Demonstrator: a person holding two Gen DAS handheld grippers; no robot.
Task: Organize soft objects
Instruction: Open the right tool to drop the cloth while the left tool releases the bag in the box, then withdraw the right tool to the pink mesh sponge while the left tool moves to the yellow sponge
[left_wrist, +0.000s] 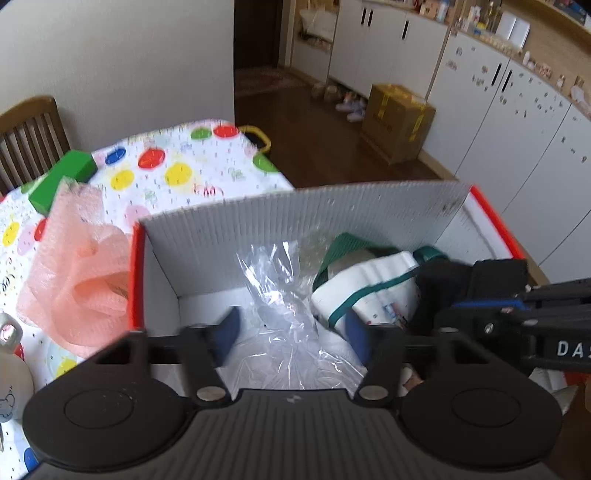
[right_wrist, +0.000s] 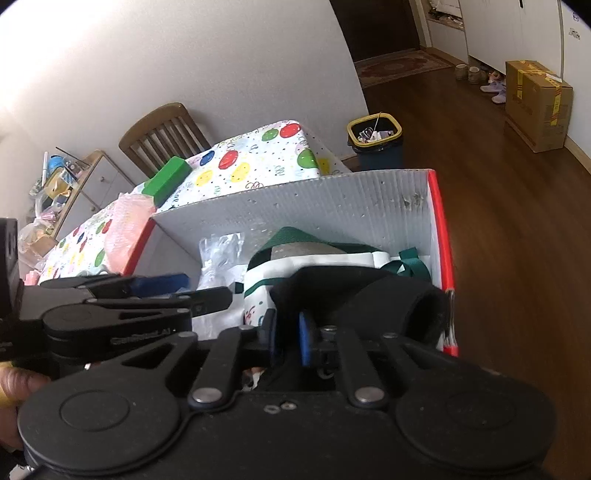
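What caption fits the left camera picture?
Open left gripper over a clear bag in the box, pink net outside.

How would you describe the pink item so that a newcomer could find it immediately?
Start at the red-edged box on the balloon-print tablecloth. Just outside its left wall lies the pink mesh foam wrap, loosely crumpled. It is the only pink thing there; the green block behind it is solid and sharp-edged.

Soft, even daylight fills both fisheye views, with strongly curved edges, dark corners and slight motion blur.
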